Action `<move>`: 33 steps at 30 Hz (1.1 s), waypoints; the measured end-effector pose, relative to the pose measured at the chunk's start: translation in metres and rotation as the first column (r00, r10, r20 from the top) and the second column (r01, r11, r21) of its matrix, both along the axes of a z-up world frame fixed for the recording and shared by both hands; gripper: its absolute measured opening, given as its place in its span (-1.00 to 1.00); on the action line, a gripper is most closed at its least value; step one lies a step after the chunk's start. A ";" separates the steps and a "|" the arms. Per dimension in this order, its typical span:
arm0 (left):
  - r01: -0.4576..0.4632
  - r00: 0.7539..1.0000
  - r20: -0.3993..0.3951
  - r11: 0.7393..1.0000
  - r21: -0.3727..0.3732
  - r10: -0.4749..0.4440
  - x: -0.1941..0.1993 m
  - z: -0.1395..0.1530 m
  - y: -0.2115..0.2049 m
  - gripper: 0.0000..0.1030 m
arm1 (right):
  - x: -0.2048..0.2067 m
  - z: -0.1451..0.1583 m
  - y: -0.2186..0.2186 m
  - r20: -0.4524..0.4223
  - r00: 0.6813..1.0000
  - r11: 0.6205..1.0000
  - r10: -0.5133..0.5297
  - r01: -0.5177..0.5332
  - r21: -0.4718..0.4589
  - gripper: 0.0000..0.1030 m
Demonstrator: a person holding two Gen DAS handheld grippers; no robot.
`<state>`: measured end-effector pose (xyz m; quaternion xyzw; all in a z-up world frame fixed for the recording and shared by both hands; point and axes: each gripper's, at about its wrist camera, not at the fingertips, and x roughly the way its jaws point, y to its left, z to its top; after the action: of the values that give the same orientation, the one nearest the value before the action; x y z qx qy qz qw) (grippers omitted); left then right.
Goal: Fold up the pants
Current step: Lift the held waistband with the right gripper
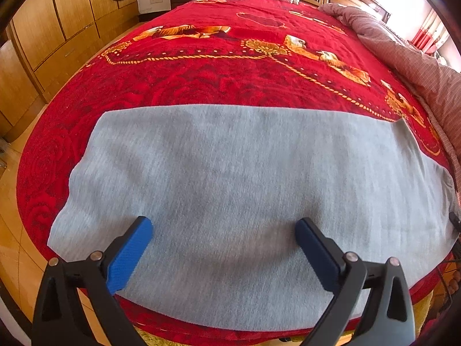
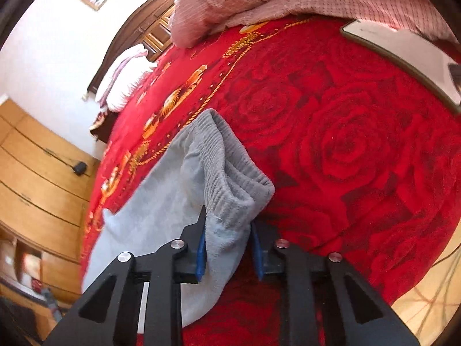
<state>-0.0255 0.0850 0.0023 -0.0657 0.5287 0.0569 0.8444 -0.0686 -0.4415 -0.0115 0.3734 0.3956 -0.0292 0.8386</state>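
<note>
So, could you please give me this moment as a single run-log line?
stage: fold start | left gripper: open above grey pants | right gripper: shut on ribbed waistband | surface: red rose blanket

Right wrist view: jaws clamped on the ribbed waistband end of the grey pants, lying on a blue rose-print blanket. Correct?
Not quite. In the right wrist view the blanket is red with a rose print, not blue. The rest holds: the right gripper has its jaws closed on the ribbed waistband end of the grey pants.
</note>
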 end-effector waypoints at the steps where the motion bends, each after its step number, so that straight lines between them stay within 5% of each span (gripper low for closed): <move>1: 0.000 1.000 -0.001 1.000 0.001 0.000 0.000 0.000 0.000 0.98 | 0.000 0.001 0.001 -0.002 1.000 1.000 0.001 -0.001 -0.007 -0.50; 23: 0.002 1.000 -0.002 1.000 0.009 -0.002 0.000 0.000 -0.001 0.99 | 0.007 0.001 0.005 -0.015 1.000 0.998 0.018 -0.019 -0.063 -0.49; 33: 0.005 1.000 -0.012 1.000 0.022 -0.005 -0.004 0.005 0.004 0.99 | 0.010 0.042 0.035 0.044 0.995 0.969 0.091 -0.078 -0.233 -0.74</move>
<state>-0.0298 0.0888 0.0075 -0.0549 0.5334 0.0609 0.8419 -0.0582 -0.4068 0.0304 0.2568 0.3823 -0.0290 0.8872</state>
